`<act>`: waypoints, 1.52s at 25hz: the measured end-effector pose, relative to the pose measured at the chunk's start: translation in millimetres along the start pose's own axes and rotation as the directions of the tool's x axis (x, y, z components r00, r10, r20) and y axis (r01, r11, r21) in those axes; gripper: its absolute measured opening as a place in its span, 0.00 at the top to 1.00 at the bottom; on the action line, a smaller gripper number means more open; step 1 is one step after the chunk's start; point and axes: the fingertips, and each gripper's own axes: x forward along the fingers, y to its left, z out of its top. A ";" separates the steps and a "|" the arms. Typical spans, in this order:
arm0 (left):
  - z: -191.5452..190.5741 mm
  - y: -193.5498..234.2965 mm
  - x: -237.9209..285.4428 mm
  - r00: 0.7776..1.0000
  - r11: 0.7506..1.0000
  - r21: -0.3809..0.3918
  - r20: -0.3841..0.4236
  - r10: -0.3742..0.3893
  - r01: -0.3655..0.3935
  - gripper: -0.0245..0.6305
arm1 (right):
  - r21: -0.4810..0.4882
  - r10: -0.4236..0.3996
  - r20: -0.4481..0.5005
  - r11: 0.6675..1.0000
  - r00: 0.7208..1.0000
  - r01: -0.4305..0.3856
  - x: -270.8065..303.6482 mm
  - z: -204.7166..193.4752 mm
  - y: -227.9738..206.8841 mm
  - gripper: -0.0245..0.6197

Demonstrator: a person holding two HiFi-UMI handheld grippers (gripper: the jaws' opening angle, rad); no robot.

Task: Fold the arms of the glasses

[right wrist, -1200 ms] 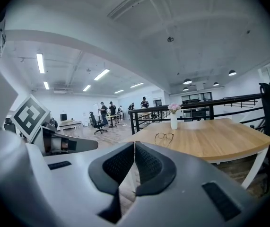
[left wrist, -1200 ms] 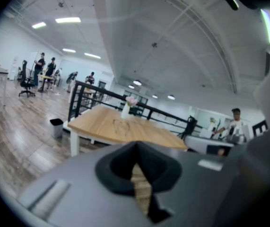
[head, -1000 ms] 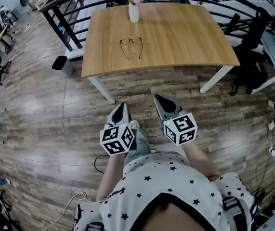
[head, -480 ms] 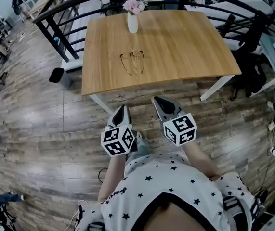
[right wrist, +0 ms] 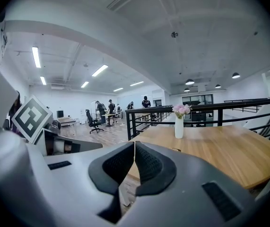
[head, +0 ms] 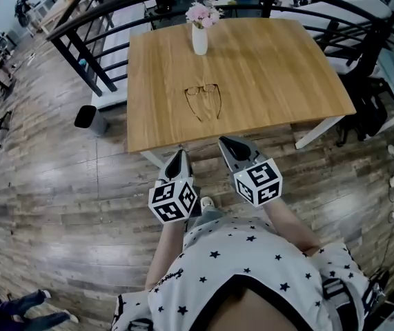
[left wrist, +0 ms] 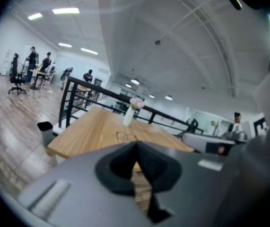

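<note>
A pair of thin-framed glasses (head: 204, 98) lies on the wooden table (head: 272, 67) with both arms spread toward me; it also shows small in the left gripper view as the glasses (left wrist: 126, 136). My left gripper (head: 178, 159) is shut and empty, held just short of the table's near edge. To its right, my right gripper (head: 228, 146) is shut too, with nothing between its jaws, its tip at the table edge. Both grippers are well short of the glasses.
A white vase with pink flowers (head: 200, 29) stands at the table's far side, behind the glasses. A black railing (head: 100, 19) runs behind and left of the table. A dark bin (head: 90, 118) sits on the floor left of it. Chairs (head: 366, 102) stand at right.
I have stepped closer to the table: it and the glasses sit lower and nearer in the head view. Both grippers stay shut and now reach the table's near edge.
</note>
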 end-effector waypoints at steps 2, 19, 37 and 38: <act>4.5 7.2 7.7 1.000 1.000 -0.002 0.000 -0.005 0.005 0.95 | -0.002 -0.008 0.003 1.000 1.000 0.008 10.1 3.9 -3.0 0.93; 33.8 56.1 67.8 1.000 1.000 -0.006 -0.016 -0.014 0.014 0.95 | -0.042 -0.031 -0.010 0.999 0.999 0.031 88.3 21.5 -31.3 0.93; 31.3 88.1 112.0 0.997 1.000 -0.023 -0.076 0.001 -0.003 0.95 | -0.103 -0.037 -0.087 0.994 0.996 0.028 138.3 9.0 -67.8 0.93; 31.3 89.1 115.8 0.997 1.000 -0.024 -0.079 0.004 -0.006 0.95 | -0.104 -0.037 -0.091 0.994 0.995 0.027 141.7 8.0 -71.2 0.93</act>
